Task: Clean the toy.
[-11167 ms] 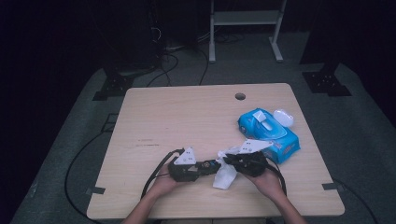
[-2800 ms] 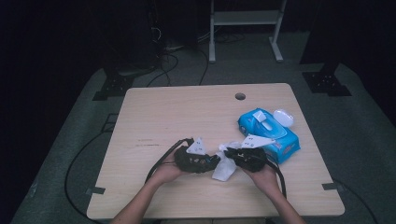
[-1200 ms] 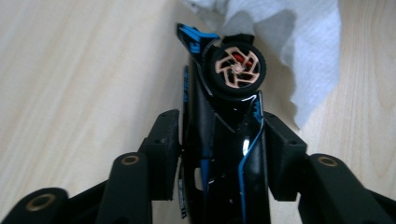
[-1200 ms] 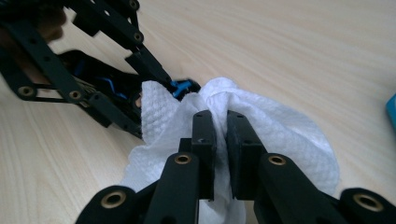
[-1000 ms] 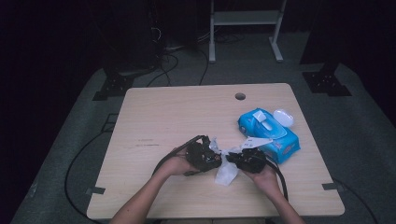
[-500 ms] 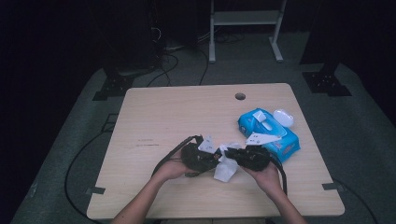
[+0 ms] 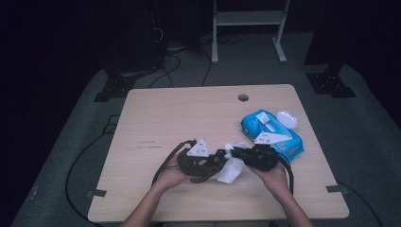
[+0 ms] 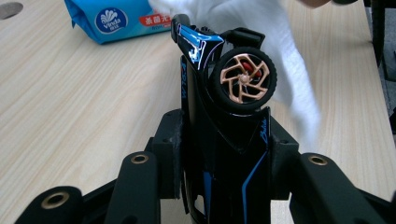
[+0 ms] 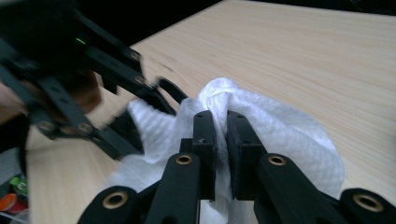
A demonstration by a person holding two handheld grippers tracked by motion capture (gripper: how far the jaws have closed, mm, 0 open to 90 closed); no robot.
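A black toy car point(image 8: 224, 116) with blue trim and a copper wheel stands on end between the jaws of my left gripper point(image 8: 223, 144), which is shut on its body. In the high view the left gripper point(image 7: 218, 158) points right, toward the right gripper point(image 7: 235, 153), low over the table's front middle. My right gripper point(image 9: 221, 126) is shut on a bunched white wipe point(image 9: 280, 135). The wipe point(image 7: 231, 170) hangs between the two grippers and lies against the car's far end point(image 8: 261, 28).
A blue pack of wipes point(image 7: 272, 132) with its white lid flipped open lies at the right of the wooden table point(image 7: 189, 113), just behind the right hand. A cable hole point(image 7: 243, 97) sits near the back edge. Cables trail off the front left.
The left hand has turned the car and shifted a little, so its grey plate now faces up. The right gripper has lifted slightly with the wipe, still against the car.
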